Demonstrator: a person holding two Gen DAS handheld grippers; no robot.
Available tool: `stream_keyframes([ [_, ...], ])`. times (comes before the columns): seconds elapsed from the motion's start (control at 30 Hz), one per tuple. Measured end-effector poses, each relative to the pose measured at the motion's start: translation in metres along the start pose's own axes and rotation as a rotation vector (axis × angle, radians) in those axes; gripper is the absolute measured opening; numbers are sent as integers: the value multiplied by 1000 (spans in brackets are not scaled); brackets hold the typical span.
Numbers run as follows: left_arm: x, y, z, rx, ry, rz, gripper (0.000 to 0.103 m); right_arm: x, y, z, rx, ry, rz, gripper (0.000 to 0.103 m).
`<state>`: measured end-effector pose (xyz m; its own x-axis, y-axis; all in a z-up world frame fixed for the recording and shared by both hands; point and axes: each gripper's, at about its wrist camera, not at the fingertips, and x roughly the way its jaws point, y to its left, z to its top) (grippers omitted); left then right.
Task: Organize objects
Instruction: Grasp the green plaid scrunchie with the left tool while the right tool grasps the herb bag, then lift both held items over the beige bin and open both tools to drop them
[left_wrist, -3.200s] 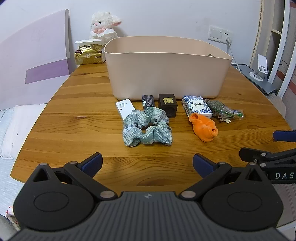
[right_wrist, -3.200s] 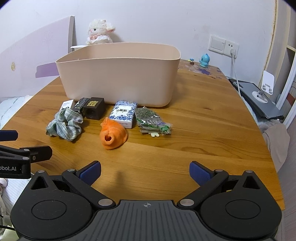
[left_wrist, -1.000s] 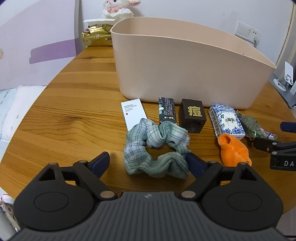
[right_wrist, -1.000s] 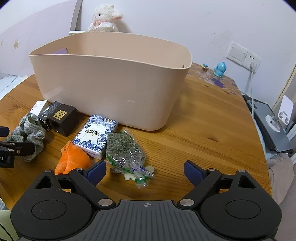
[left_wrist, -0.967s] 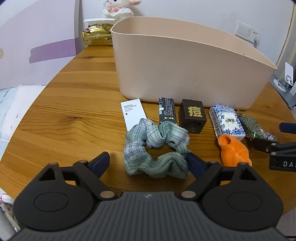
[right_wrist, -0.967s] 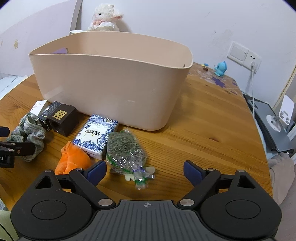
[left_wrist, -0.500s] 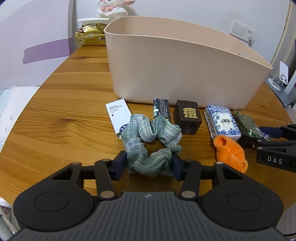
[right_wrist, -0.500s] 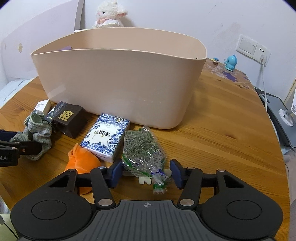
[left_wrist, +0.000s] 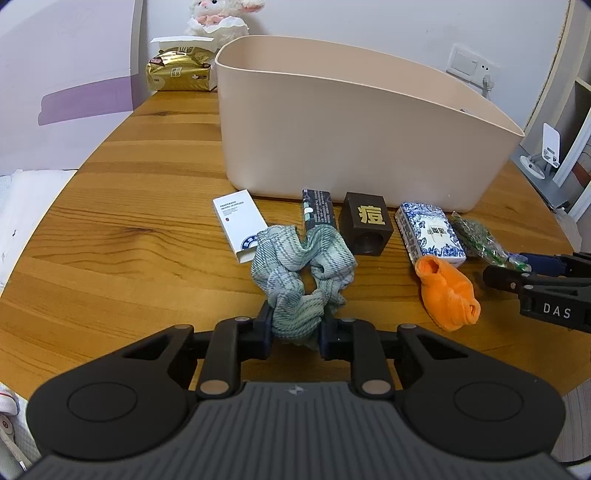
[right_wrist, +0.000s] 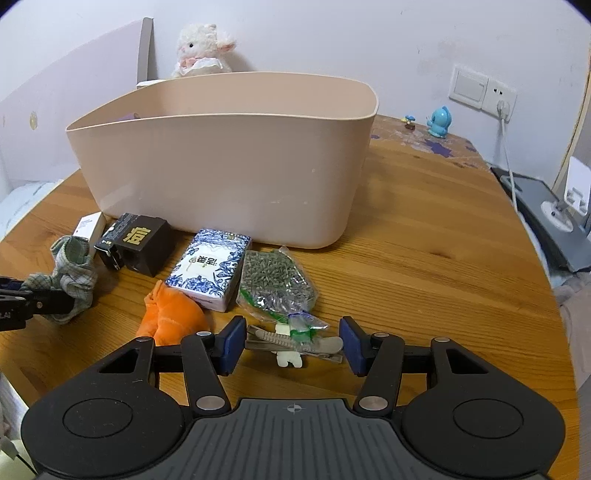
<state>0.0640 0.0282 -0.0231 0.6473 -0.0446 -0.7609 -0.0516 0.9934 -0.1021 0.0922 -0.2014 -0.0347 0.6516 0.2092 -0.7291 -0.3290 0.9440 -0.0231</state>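
Scrunchie (left_wrist: 301, 271): green plaid fabric, lies on the bench (left_wrist: 122, 236) in front of the beige bin (left_wrist: 354, 136), just ahead of the white carton (left_wrist: 240, 225) and dark slim box (left_wrist: 317, 210). The left gripper (left_wrist: 297, 326) has its fingers pinched on the scrunchie's near loop; cloth bulges between the pads. We judge it very light, soft and squashy, not slippery. It should dangle and swing on lifting, so a bite on bunched fabric serves better than one on a single fold.

Right of it, in line along the bin's front: brown cube (left_wrist: 365, 227), blue-and-white packet (left_wrist: 428, 234), orange cloth (left_wrist: 447, 293).

Herb bag (right_wrist: 275, 284): clear plastic, dried green filling, lies at the bin's front right corner beside the packet. The right gripper (right_wrist: 293, 345) has its fingers partly spread around the bag's tied neck and the hair clip (right_wrist: 291, 341) there; no contact yet that we can see. We judge the bag light, crinkly and slick, with crushable contents; the knotted neck is the safest hold.

The bin looks empty from here, though its floor is hidden.
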Motion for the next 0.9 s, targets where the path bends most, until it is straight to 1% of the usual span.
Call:
stream_keyframes([
  [0.03, 0, 1, -1, -1, 1, 0, 25, -2, 1, 1, -12, -5, -8, 61],
  [0.07, -1, 1, -1, -3, 2, 0, 25, -3, 2, 2, -21, -10, -14, 60],
  [0.13, -2, 3, -3, -10, 3, -2, 25, -5, 4, 4, -42, -24, -10, 71],
  [0.2, -2, 4, -4, -13, 2, -4, 25, -6, 5, 6, -53, -36, -6, 77],
  [0.4, -1, 5, -3, -14, 3, -11, 25, 5, 4, 14, -78, -27, 19, 78],
  [0.5, 0, 5, -2, -11, 4, -13, 25, 17, 4, 18, -82, 2, 28, 73],
  [0.53, 0, 4, -2, -10, 4, -14, 25, 22, 4, 19, -83, 15, 33, 72],
  [0.57, 1, 4, -1, -10, 5, -15, 25, 26, 3, 20, -75, 27, 48, 70],
  [0.6, 1, 4, -1, -9, 5, -16, 25, 29, 2, 20, -65, 37, 63, 53],
  [0.63, 1, 4, -1, -8, 4, -17, 25, 32, 1, 20, -59, 46, 73, 48],
  [0.67, 1, 4, -1, -6, 4, -17, 25, 32, 0, 20, -57, 45, 69, 48],
  [0.73, 1, 2, 0, -2, 3, -19, 25, 30, -2, 20, -53, 39, 75, 43],
  [0.9, -4, 0, 1, 4, -10, -25, 25, 22, -9, 17, -13, 14, 69, 41],
])
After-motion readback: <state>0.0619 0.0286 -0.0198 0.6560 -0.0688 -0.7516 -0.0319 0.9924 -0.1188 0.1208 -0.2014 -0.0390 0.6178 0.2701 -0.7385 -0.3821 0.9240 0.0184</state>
